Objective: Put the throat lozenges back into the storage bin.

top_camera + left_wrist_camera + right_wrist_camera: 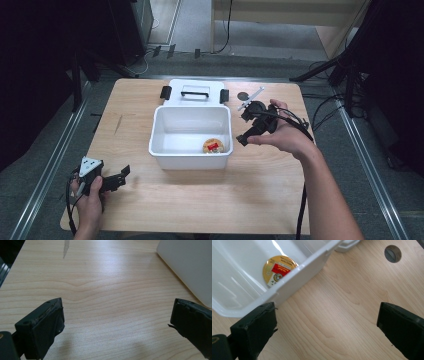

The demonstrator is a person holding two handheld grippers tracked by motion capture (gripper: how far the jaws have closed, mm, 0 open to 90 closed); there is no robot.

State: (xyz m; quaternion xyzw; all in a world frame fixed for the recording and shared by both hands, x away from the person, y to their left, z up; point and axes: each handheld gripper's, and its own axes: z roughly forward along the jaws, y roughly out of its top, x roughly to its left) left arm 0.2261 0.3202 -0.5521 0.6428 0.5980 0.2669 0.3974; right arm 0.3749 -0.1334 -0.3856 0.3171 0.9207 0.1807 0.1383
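— High view: where is the round yellow disc with the red label point(213, 146)?
— Lying flat in the near right corner of the open white plastic box point(165, 150), mid-table.
— And the right gripper point(242, 139)?
— Held just right of the box, jaws spread wide over bare light wooden table point(250, 190), holding nothing.
— The left gripper point(121, 177)?
— At the near left of the table, well apart from the box, jaws likewise wide apart and empty.
— Anything behind the box?
— Its white lid with a black handle point(196, 92), at the far side.
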